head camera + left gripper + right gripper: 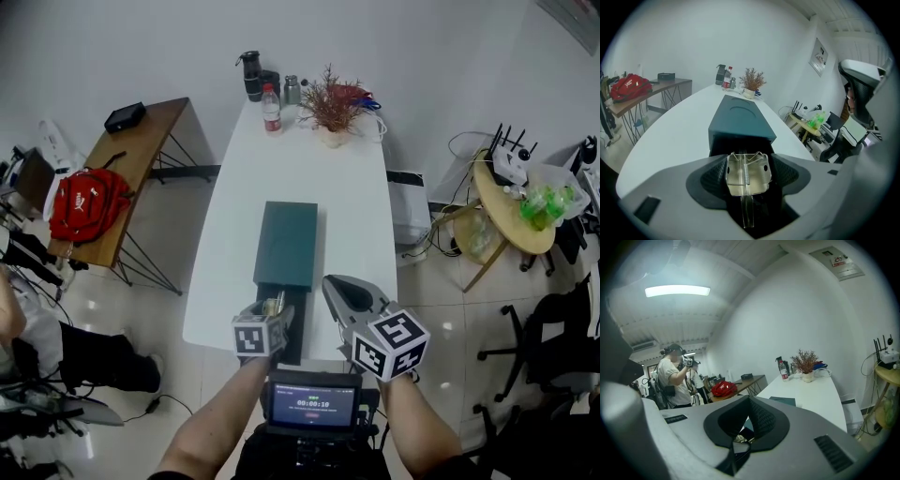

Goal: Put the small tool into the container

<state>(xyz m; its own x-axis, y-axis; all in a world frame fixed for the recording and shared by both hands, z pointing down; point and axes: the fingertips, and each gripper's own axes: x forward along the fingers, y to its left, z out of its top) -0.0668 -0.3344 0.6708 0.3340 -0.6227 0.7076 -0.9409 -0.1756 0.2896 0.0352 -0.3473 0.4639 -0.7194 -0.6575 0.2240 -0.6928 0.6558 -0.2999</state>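
Note:
A teal box (288,242) lies lengthwise on the white table (234,206), its dark drawer (292,345) pulled out toward me. My left gripper (274,309) hangs tilted down over that drawer (740,143). In the left gripper view a small metal spring clip (746,180) with a clear tail sits between the pads (715,176), both edges touching them, so the left gripper (747,172) is shut on it. My right gripper (339,289) hovers beside the box at the right, jaws together with nothing between them (749,401).
Bottles (271,108) and a potted dried plant (333,111) stand at the table's far end. A wooden side table with a red bag (86,202) is at the left, a round table (511,211) at the right. A person with a camera (675,376) stands at the left.

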